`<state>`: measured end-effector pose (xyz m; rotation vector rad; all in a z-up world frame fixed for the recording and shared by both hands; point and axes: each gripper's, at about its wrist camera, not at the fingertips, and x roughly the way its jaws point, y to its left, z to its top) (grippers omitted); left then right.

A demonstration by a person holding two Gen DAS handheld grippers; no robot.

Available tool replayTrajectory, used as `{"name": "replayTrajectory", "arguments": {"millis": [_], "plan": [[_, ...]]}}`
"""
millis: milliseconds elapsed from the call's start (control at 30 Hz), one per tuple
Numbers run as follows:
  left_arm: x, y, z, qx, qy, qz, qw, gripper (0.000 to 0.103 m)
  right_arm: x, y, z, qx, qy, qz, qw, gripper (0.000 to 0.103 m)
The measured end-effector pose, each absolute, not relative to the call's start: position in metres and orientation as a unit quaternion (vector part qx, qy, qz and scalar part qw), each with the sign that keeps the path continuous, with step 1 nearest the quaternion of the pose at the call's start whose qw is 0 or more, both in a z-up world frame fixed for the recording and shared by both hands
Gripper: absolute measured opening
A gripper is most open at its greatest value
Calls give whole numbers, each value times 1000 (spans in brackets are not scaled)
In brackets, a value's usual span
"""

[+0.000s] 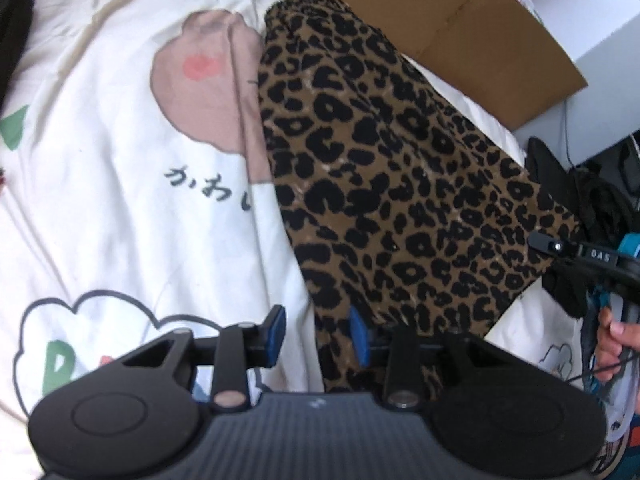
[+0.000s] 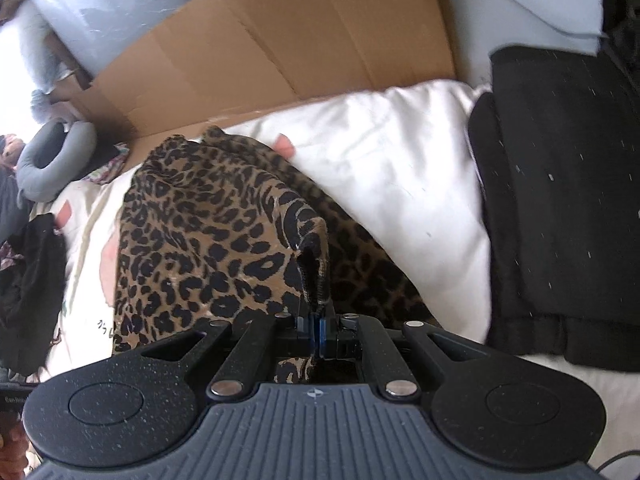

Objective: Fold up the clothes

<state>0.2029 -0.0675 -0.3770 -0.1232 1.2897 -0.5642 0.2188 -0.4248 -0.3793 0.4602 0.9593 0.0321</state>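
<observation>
Left wrist view, from left to right: a white printed bedsheet [image 1: 120, 184] with cartoon shapes and handwritten characters fills the left half. The left gripper [image 1: 318, 334] sits low in the centre, its blue-padded fingers [image 1: 277, 330] spread apart, holding nothing; its right finger touches or overlaps the near edge of the leopard-print garment [image 1: 400, 184], which lies along the sheet from upper centre to lower right. Behind it lies flattened brown cardboard [image 1: 460, 20]. At the far right, the right gripper [image 1: 544, 243] meets the garment's right edge, with a hand [image 1: 614, 340] visible below it.

Right wrist view, from left to right: a dark cloth heap [image 2: 32, 292] and a grey neck pillow [image 2: 52, 160] occupy the left margin. The leopard-print garment spreads across the centre on the bedsheet, one edge lifted into a peak. The right gripper [image 2: 318, 330] has its fingers pressed together on that raised fold. Cardboard lies behind; a plain white duvet [image 2: 400, 184] lies to the right, then a black folded garment [image 2: 560, 200] at the far right.
</observation>
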Motion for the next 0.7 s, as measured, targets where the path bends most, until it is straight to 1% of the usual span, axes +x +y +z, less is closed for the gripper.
{"name": "replayTrajectory", "arguments": {"millis": [167, 200, 333, 367, 400, 433, 467, 500, 633, 667, 700], "plan": [[206, -73, -381, -52, 598, -265, 755, 37, 215, -431, -393, 239, 480, 0, 844, 1], [206, -74, -379, -52, 600, -265, 753, 38, 214, -433, -395, 245, 483, -4, 841, 3], [204, -77, -381, -50, 606, -268, 747, 37, 210, -440, -395, 260, 480, -20, 837, 5], [204, -77, -381, -49, 608, -269, 746, 36, 209, -441, -395, 262, 478, -21, 838, 8], [203, -78, -382, -49, 609, -269, 744, 32, 209, -442, -394, 262, 477, -22, 839, 14], [203, -78, -382, -48, 610, -270, 743, 22, 209, -443, -394, 261, 476, -23, 840, 18], [202, -79, -383, -48, 612, -271, 742, 18, 210, -444, -394, 260, 475, -25, 840, 27], [202, -79, -383, -46, 612, -270, 742, 18, 211, -445, -394, 261, 474, -27, 840, 32], [201, -82, -379, -33, 607, -278, 744, 12, 218, -452, -397, 274, 468, -34, 839, 32], [201, -83, -377, -30, 605, -280, 745, 10, 220, -453, -398, 276, 467, -34, 839, 29], [201, -83, -376, -26, 604, -281, 745, 9, 222, -454, -399, 277, 468, -33, 839, 15]]}}
